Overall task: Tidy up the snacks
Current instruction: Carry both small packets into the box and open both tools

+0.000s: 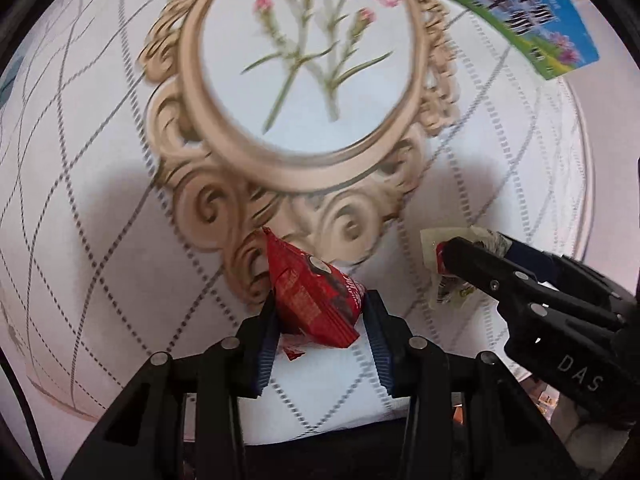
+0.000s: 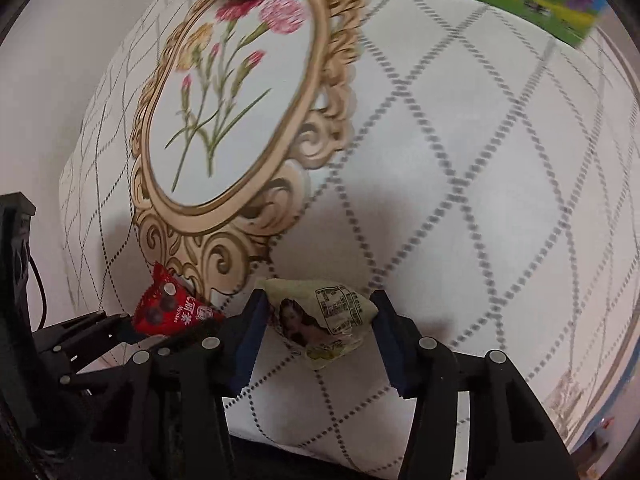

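Two grippers loaded: left gripper [image 1: 322,316] clamps red snack packet [image 1: 316,300]; right gripper [image 2: 316,320] clamps pale snack packet [image 2: 324,316], side by side.

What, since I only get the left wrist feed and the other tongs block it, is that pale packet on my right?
Observer: The right wrist view shows the pale packet face-on: it carries a printed portrait of a dark-haired woman.
Operator: Is it gripped on both sides?
Observer: Yes, the right tongs pinch it from both sides between their blue pads.
Operator: And the other face of my red one?
Observer: From here the red packet shows dark round balls and white characters.
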`<state>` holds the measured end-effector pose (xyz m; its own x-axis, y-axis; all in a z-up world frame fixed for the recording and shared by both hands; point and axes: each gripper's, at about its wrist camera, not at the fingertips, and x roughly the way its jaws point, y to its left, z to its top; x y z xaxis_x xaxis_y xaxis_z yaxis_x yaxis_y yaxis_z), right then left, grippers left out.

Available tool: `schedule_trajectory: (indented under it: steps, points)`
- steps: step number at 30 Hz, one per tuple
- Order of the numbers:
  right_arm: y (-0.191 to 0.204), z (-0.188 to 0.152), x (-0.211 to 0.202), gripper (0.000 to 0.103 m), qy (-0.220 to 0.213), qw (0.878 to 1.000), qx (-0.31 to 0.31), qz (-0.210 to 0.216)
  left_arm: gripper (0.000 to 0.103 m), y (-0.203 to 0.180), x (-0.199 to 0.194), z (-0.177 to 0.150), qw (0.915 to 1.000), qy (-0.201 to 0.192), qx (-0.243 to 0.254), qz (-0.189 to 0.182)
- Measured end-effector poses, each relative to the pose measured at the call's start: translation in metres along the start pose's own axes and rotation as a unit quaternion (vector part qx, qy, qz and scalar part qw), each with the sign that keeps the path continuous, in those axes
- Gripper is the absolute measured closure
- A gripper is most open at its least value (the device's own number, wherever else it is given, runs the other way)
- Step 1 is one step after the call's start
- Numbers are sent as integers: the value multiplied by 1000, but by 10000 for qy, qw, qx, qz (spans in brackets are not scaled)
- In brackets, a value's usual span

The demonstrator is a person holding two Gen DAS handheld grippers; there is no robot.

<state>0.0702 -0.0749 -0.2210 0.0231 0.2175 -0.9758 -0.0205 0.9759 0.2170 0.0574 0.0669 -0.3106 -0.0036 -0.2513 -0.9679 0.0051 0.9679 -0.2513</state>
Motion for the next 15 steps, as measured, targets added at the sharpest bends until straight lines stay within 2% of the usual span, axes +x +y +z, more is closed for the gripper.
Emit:
schedule_trajectory:
  steps: [7, 10, 15]
  points:
    - [-34, 15, -49, 49, -480, 9974, 499, 179, 65, -44, -31, 38, 9984, -242, 389, -323]
    - [-55, 28, -81, 49, -794, 9944, 639, 291, 65, -72, -58, 64, 9959, -449, 640, -446]
    - [-84, 71, -145, 49, -1416, 9856, 780, 493, 65, -114, -107, 120, 9895, -857, 975, -639]
